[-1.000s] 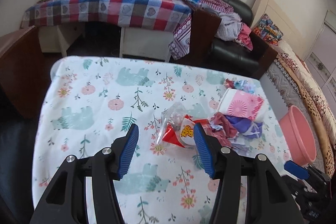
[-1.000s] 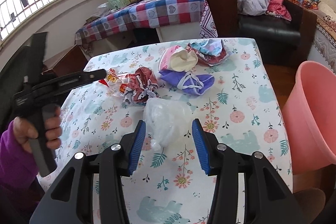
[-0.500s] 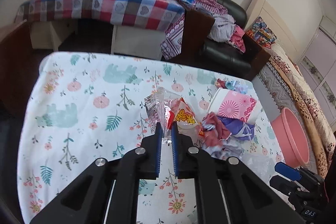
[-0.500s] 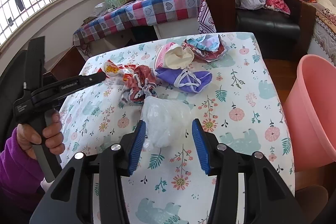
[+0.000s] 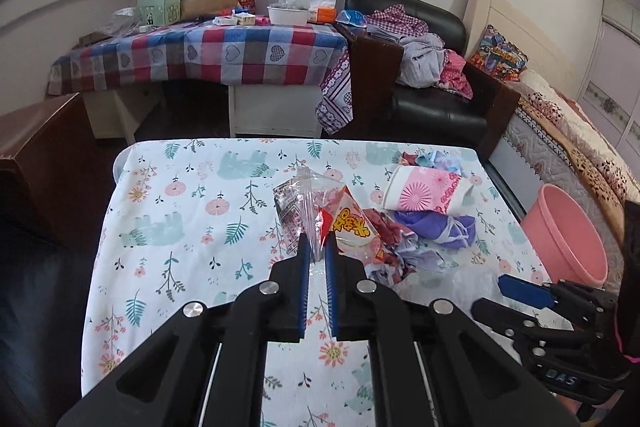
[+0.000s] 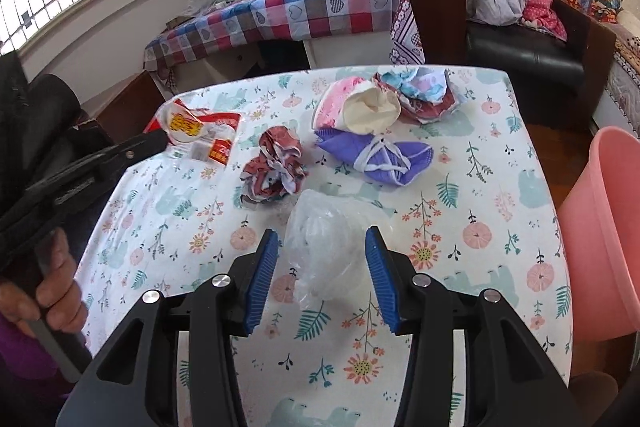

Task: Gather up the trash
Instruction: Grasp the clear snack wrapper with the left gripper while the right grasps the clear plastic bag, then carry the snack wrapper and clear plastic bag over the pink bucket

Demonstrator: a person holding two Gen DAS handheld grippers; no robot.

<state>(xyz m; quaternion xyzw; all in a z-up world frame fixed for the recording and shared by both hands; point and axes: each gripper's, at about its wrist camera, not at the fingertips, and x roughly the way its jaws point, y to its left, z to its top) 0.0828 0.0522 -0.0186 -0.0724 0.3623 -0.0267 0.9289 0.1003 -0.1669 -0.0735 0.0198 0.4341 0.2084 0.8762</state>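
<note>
My left gripper [image 5: 315, 247] is shut on a clear and red snack wrapper [image 5: 320, 213] and holds it lifted above the floral table [image 5: 180, 227]; the wrapper also shows in the right wrist view [image 6: 196, 133]. My right gripper [image 6: 322, 259] is open, its fingers on either side of a crumpled clear plastic bag [image 6: 326, 239] lying on the table. A pink paper cup [image 6: 360, 105], a purple crumpled piece [image 6: 380, 155], a red-white crumpled wad [image 6: 276, 167] and a blue-red crumpled wrapper [image 6: 420, 91] lie further back.
A pink bucket [image 6: 604, 227] stands on the floor at the table's right side, also in the left wrist view [image 5: 564, 231]. A checkered table [image 5: 208, 55] and a black sofa with clothes [image 5: 424, 67] stand behind.
My left gripper closed on the snack wrapper and lifted it off the table. My right gripper moved slightly closer around the clear plastic bag and stayed open.
</note>
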